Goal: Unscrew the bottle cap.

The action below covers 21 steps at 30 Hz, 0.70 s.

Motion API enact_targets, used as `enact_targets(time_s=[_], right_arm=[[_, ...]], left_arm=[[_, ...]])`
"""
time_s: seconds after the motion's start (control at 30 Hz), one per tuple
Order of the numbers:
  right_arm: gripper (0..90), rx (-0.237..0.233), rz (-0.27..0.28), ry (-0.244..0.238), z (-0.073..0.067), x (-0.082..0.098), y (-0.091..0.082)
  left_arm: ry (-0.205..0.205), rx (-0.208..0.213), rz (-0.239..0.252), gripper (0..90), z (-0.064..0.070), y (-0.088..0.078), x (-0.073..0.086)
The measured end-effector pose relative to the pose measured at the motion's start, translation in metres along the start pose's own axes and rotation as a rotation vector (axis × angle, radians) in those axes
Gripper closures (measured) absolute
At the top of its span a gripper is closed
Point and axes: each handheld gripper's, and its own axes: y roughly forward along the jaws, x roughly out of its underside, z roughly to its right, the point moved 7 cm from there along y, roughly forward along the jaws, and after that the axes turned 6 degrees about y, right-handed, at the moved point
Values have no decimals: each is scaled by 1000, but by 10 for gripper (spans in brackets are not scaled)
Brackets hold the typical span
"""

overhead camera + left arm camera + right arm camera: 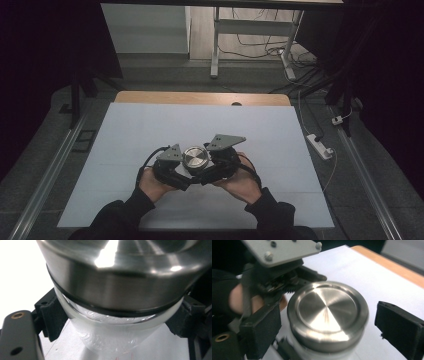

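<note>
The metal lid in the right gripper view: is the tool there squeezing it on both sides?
No: the far pad stands clear of the metal lid, with white table showing between them.

Both my grippers meet at mid-table, near edge. Left gripper (181,176) and right gripper (209,175) flank a jar with a steel lid (195,158), lid facing up. Grey plates sit on top of each. White sheet (150,130) covers the table (200,98); wood strip shows at far edge.
</note>
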Motion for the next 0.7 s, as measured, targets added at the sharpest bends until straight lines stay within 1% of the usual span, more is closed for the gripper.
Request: enact_targets(time_s=[0.07, 0.1, 0.13, 0.2, 0.23, 0.27, 0.3, 0.33, 0.37, 0.43, 0.47, 0.5, 0.53, 0.57, 0.6, 0.67, 0.7], right_arm=[[146, 39, 4, -23, -3, 2, 5], [172, 51, 7, -36, -4, 3, 6], [173, 51, 16, -45, -5, 3, 6], [175, 35, 8, -60, -5, 3, 4], [175, 13, 0, -61, -5, 2, 3], [176, -20, -1, -52, -4, 2, 1], [176, -55, -1, -51, -4, 1, -1], [176, -93, 0, -61, -3, 1, -3], [176, -137, -2, -77, -3, 1, -6], [178, -228, -3, -92, -3, 1, -11], [180, -277, 5, -98, -4, 1, -14], [180, -320, 13, -108, -4, 1, -16], [179, -356, 9, -105, -4, 2, -18], [179, -356, 9, -105, -4, 2, -18], [178, -388, 12, -104, -3, 4, -19], [158, -365, 3, -90, -2, 4, -18], [110, -335, -9, -78, -1, 3, -17]], left_arm=[[2, 0, 1, 161, 1, 0, -1], [5, -1, 1, 161, 1, -1, -1], [9, -1, -1, 161, 2, -1, -1], [21, 12, -1, 161, 3, -2, -2], [28, 24, 3, 161, 4, -2, -3], [35, 36, 7, 161, 6, -3, -4], [44, 56, 14, 161, 7, -3, -5], [57, 83, 21, 161, 9, -4, -6], [73, 106, 27, 161, 11, -5, -6], [95, 152, 40, 161, 16, -6, -8], [106, 173, 49, 161, 19, -6, -9], [115, 190, 52, 161, 21, -7, -10], [124, 198, 53, 161, 22, -6, -11], [124, 198, 53, 161, 22, -6, -11], [122, 192, 50, 161, 22, -5, -10], [110, 170, 45, 161, 20, -5, -10], [103, 155, 40, 161, 18, -5, -9]])
